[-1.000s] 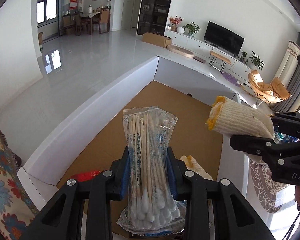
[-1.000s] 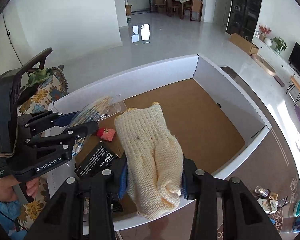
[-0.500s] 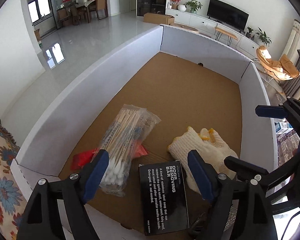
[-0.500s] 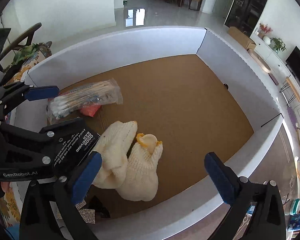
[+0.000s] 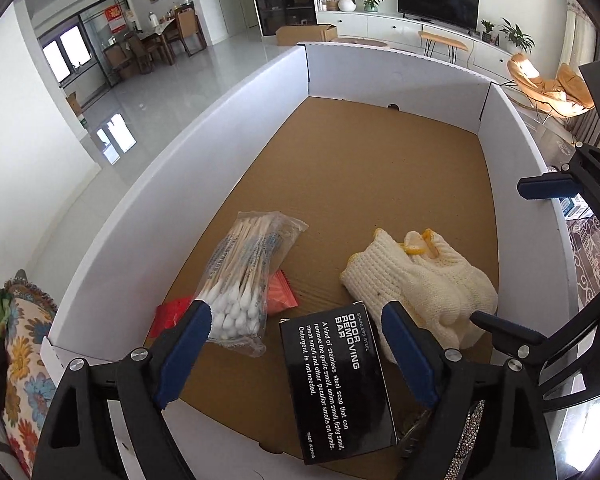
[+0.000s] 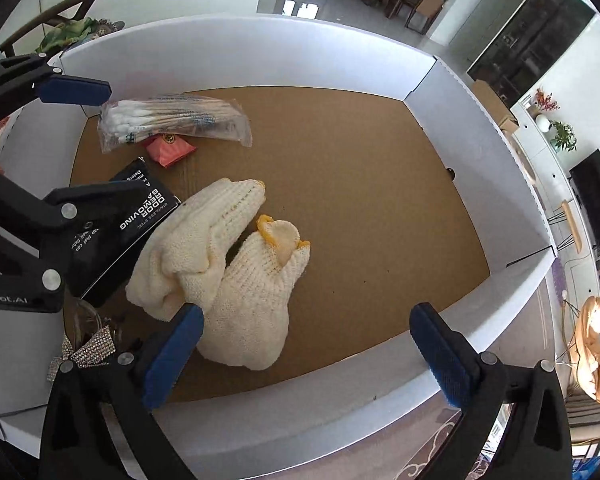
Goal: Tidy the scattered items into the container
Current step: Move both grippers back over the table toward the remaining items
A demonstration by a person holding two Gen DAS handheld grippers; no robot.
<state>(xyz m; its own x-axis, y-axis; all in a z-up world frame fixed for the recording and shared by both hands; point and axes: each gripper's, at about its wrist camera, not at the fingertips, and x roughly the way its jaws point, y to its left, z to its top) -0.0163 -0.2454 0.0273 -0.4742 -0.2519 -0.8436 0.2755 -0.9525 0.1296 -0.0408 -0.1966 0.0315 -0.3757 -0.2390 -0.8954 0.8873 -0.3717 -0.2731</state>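
1. Container [image 5: 204,168]: white-walled cardboard box with a brown floor, far bigger than its contents. Most of the floor is bare. Everything sits at the near end, likely because it gets dropped just inside the near wall.
2. Knit gloves [image 6: 228,276]: cream pair with yellow cuffs, slumped in a loose heap on the box floor toward the near-right corner, touching the black box. Nothing grips them.
3. Black soap box [image 5: 336,380]: "odor removing bar", flat on the floor by the near wall, between gloves and swabs.
4. Cotton swab pack [image 5: 244,284]: clear bag lying on the floor near the left wall, overlapping a red sachet [image 5: 282,294].
5. Right gripper [image 6: 306,354]: jaws have just been opening, now at full spread, empty, hanging over the gloves.
6. Left gripper [image 5: 296,354]: jaws have just been opening, now wide, holding nothing, above the swabs and soap box.
7. Rhinestone bow [image 6: 82,350]: small, in the near corner of the box beside the gloves.
8. My read: both loads are delivered. Next step is fetching whatever remains outside, not visible here.
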